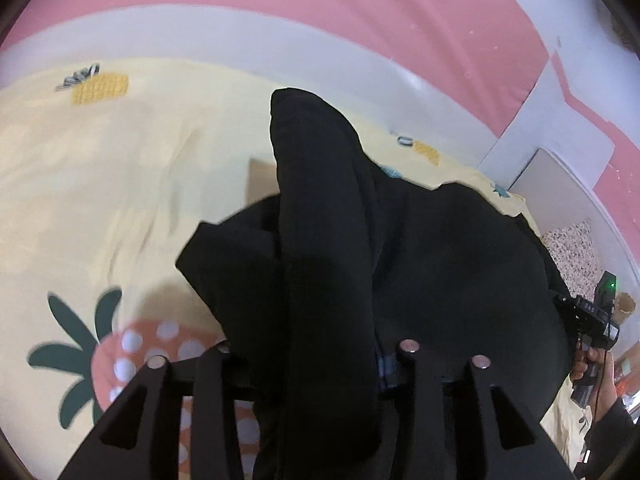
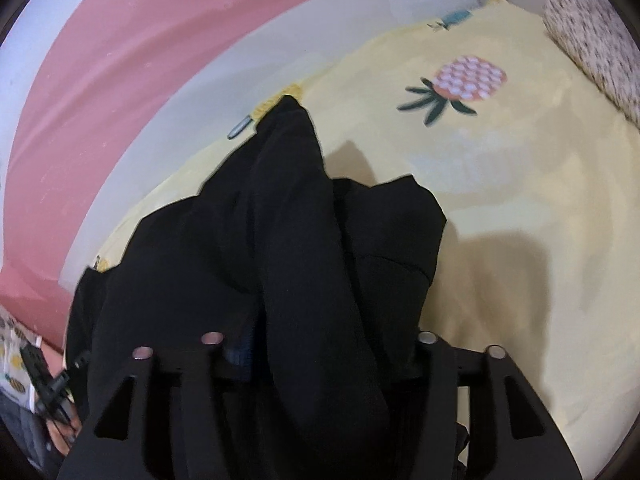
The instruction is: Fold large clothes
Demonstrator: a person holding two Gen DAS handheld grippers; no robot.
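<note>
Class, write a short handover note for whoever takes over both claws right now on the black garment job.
Left claw: open, a ridge of the black garment running between its fingers, apparently not pinched.
Right claw: likewise open around a ridge of cloth.
Garment: bunched in a heap on the yellow fruit-print sheet.
Done: no neat fold visible.
Left: spread it flat, then fold.

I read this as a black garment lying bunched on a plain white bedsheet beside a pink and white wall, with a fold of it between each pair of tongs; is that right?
Not quite: the bedsheet is pale yellow with a pineapple print, not plain white, as the right wrist view shows clearly. The rest stands: the black garment lies bunched on it beside the pink and white wall, with a fold between the left tongs and the right tongs.
</note>
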